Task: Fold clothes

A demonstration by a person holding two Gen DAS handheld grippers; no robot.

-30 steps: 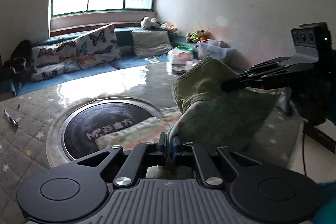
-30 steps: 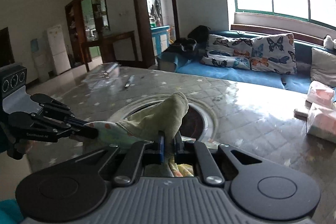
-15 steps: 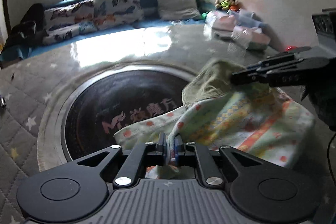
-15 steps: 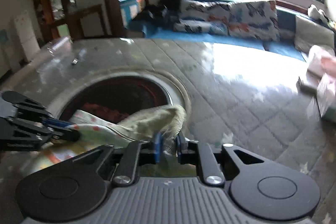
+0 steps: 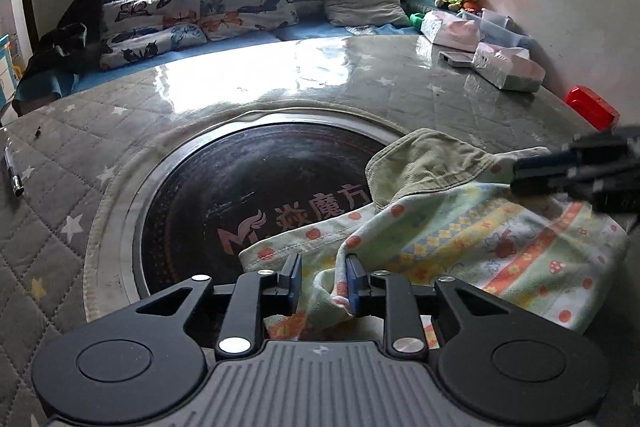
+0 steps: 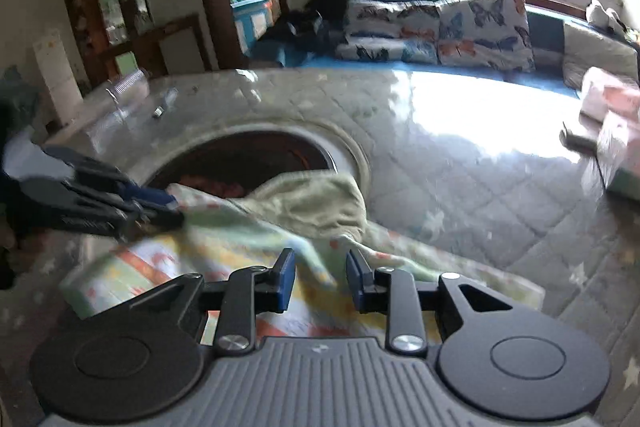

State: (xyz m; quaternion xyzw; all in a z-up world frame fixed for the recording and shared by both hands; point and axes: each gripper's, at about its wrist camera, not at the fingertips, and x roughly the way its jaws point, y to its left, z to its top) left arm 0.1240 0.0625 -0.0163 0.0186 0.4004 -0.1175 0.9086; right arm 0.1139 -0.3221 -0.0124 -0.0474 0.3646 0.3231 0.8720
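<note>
A small patterned garment (image 5: 472,239) with a green lining lies folded on the table, partly over the dark round inset (image 5: 256,195). It also shows in the right wrist view (image 6: 304,203). My left gripper (image 5: 323,279) is open, its jaws apart around a fold of the cloth edge. My right gripper (image 6: 320,277) is open just above the garment's other edge. Each gripper shows in the other's view, the right at the right edge (image 5: 580,167) and the left at the left edge (image 6: 100,199).
The quilted grey table cover (image 5: 80,163) has a pen (image 5: 12,171) at the left. Tissue packs (image 5: 504,67) and a red box (image 5: 592,107) lie at the far right. A sofa with butterfly cushions (image 5: 208,7) stands behind.
Both grippers lowered the garment from mid-air onto the table, then opened and let go of the cloth.
</note>
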